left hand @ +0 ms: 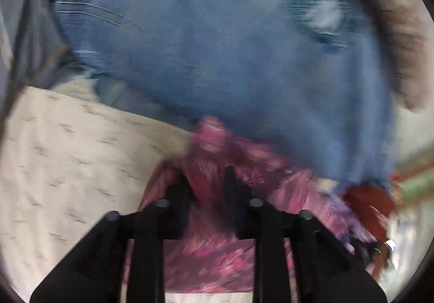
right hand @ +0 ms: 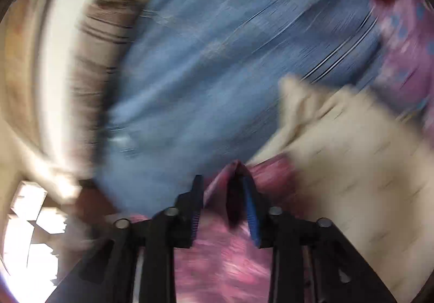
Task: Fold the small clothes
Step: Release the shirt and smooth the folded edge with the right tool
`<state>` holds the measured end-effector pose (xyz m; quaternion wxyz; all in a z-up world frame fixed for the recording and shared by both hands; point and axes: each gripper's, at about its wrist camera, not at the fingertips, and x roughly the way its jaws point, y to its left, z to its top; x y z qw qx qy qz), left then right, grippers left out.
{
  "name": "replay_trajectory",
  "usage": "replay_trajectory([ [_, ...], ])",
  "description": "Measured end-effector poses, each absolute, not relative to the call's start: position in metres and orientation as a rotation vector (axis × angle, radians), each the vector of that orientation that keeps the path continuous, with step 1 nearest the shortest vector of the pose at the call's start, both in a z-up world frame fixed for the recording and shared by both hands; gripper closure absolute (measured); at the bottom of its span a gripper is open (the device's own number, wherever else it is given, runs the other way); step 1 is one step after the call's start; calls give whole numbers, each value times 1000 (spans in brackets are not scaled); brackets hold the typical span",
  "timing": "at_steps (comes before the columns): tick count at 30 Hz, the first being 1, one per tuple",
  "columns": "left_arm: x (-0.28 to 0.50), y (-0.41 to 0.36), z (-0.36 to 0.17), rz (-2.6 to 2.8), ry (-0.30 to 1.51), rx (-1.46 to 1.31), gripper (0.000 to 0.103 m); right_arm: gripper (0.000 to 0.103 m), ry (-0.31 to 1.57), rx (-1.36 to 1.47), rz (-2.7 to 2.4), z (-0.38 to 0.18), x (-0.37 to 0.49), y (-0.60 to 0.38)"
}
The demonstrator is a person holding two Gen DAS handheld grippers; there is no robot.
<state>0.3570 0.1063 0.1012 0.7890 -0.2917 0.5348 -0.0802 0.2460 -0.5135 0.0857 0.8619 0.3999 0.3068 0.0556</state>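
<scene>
Pink patterned garment (left hand: 211, 257) lies nearest in both wrist views, bunched under and between the fingers of each tool, heavily smeared by motion blur. Left gripper (left hand: 207, 181): black fingers stand a little apart, pink cloth humped up in the gap and spilling forward to a peak; whether the pads pinch it I cannot tell. Right gripper (right hand: 221, 185): jaws likewise slightly parted, a thin upright fold of the pink garment (right hand: 225, 270) rising between them against the blue ribbed pad (right hand: 251, 210) of the right-hand finger; grip or loose contact cannot be told through the blur. Cream quilted cover (left hand: 62, 167) with small dark stitch marks lies just left of the garment in the left view, and in the right view it lies to the right of the garment (right hand: 360, 183), one corner lifted. Blue checked bedsheet (left hand: 206, 40) fills the middle and far ground, wrinkled, touching the garment's far edge. Red cloth (left hand: 371, 205) sits low right in the left view, beside the pink. Brown striped bolster or rolled blanket (right hand: 100, 64) lies along the sheet's far side. Purple printed fabric (right hand: 407, 59) lies at the far right edge. Bright wall and window area beyond, too blurred to read.
</scene>
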Motion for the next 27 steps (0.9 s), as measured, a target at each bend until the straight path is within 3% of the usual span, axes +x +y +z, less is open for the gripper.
replay_trajectory([
  [2, 353, 119, 96, -213, 1127, -699, 71, 71, 636, 829, 140, 86, 243, -513],
  [3, 342, 126, 94, -244, 1101, -716, 56, 68, 626, 837, 179, 82, 232, -510],
  [5, 313, 135, 84, -279, 1070, -739, 38, 53, 642, 843, 225, 65, 203, -501],
  [7, 275, 141, 63, -344, 1075, -807, 34, 49, 702, 856, 248, 42, 179, -488],
  [13, 200, 116, -7, -430, 1216, -913, 34, 49, 822, 944, 269, -23, 129, -460],
  [17, 200, 107, -35, -394, 1284, -957, 34, 46, 856, 1000, 224, -47, 129, -453],
  [25, 246, 104, -41, -346, 1228, -1056, 34, 46, 713, 1035, 184, -54, 181, -444],
  [26, 253, 100, -42, -342, 1224, -1059, 39, 48, 709, 1012, 178, -53, 189, -440],
  [27, 260, 97, -41, -320, 1224, -1034, 77, 58, 719, 985, 170, -51, 199, -435],
])
